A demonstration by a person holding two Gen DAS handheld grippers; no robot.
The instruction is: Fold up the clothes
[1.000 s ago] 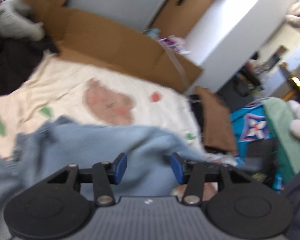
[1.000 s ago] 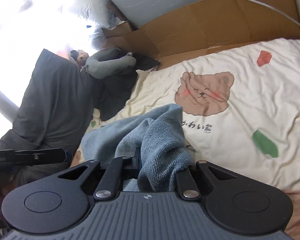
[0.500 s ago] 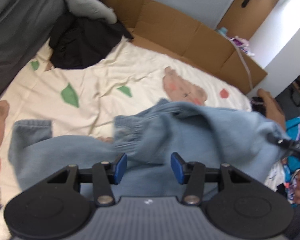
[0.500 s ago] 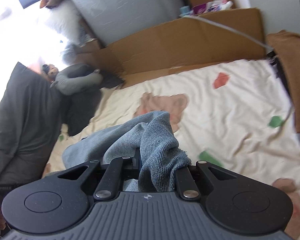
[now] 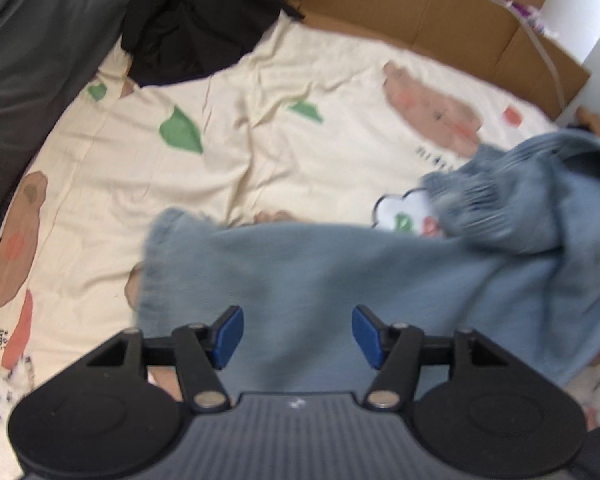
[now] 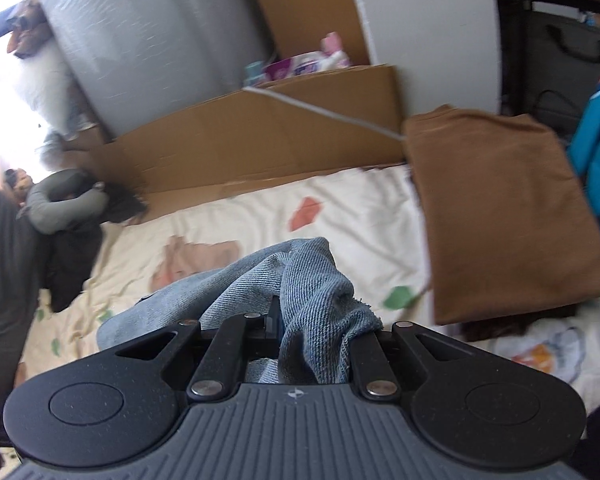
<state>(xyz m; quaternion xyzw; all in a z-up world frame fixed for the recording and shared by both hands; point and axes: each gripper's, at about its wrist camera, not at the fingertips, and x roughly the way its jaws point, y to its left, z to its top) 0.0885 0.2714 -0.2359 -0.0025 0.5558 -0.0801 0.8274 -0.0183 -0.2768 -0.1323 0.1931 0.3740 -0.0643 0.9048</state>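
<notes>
Two grippers over the bedsheet [image 5: 260,128]. Right gripper [image 6: 296,332] clamped on a bunched fold of blue jeans [image 6: 312,300]. Left gripper [image 5: 298,334] opening, pads clear; jeans [image 5: 340,276] spread beneath it. Frayed hem left; bare sheet beyond, cardboard [image 5: 380,4] at far edge.
</notes>
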